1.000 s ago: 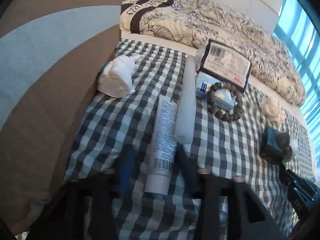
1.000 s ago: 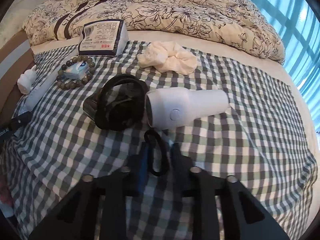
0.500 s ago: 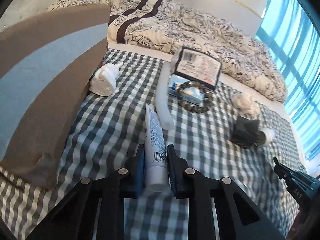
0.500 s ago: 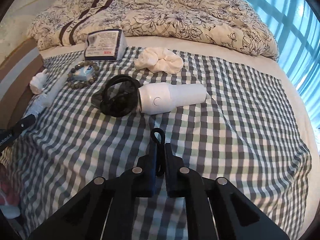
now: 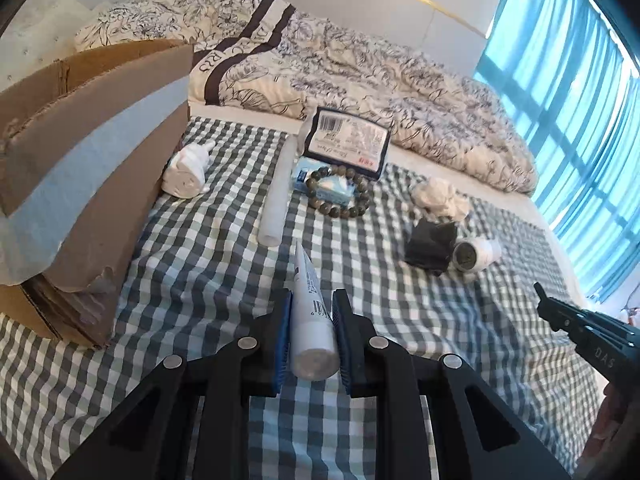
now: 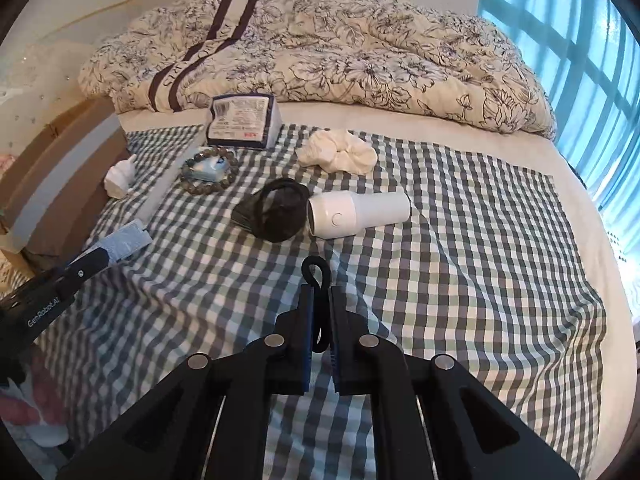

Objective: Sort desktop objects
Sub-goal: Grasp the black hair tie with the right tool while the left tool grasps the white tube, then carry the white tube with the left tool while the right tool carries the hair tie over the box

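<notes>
Our left gripper [image 5: 310, 316] jaws hold a white plastic cream tube [image 5: 311, 320]; our right gripper [image 6: 319, 300] jaws pinch a black elastic hair tie [image 6: 316, 280]

A green, white and dark grey checked cloth [image 6: 480, 248] covers the bed. Far behind lies a cream quilt [image 6: 360, 52] with black flower outlines and dark brown stripes. At right hang blue curtains [image 6: 580, 40]. At left, a brown cardboard box [image 5: 80, 152] carries a pale blue band. The tube [image 5: 310, 312] is white, the hair tie [image 6: 316, 280] black.
</notes>
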The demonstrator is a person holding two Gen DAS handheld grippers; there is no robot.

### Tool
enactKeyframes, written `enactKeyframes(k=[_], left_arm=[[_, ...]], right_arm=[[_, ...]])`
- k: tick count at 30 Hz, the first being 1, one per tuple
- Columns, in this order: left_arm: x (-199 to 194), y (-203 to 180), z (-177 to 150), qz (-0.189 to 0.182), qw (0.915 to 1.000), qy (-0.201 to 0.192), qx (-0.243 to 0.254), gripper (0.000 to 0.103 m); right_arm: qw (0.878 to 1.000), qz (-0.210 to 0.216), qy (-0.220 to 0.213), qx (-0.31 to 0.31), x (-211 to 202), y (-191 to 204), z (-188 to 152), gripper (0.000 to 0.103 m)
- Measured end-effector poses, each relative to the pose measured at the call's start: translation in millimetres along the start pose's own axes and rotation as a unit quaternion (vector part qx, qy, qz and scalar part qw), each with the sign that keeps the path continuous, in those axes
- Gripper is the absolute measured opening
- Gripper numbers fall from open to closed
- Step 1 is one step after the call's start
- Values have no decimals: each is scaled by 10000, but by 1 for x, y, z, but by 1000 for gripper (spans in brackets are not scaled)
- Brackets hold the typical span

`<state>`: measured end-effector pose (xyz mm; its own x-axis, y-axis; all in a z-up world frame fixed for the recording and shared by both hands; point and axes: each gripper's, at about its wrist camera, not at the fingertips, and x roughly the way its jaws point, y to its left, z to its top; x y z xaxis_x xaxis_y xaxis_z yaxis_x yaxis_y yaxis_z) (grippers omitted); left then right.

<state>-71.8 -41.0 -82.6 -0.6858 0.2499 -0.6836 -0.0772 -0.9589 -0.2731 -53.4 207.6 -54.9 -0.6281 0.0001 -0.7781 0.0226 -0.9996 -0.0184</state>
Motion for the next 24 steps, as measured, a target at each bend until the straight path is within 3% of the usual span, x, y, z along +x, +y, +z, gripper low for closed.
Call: enactKeyframes(k=[7, 14, 19, 24], left_arm=[[-28, -9, 7, 7, 9997, -218, 78, 21], [-58, -15, 15, 196, 9996, -193, 28, 21], [-89, -13, 37, 269, 9989, -380, 36, 21], [-128, 3, 74, 344, 9962, -803, -21, 21]], right_arm=[[9997, 154, -121, -153, -21, 17, 5, 7], [9975, 511, -338, -361, -42, 50, 22, 7], [9938, 936, -441, -396, -60, 75, 40, 6], [9884, 1247, -658, -566, -79, 107, 60, 6]])
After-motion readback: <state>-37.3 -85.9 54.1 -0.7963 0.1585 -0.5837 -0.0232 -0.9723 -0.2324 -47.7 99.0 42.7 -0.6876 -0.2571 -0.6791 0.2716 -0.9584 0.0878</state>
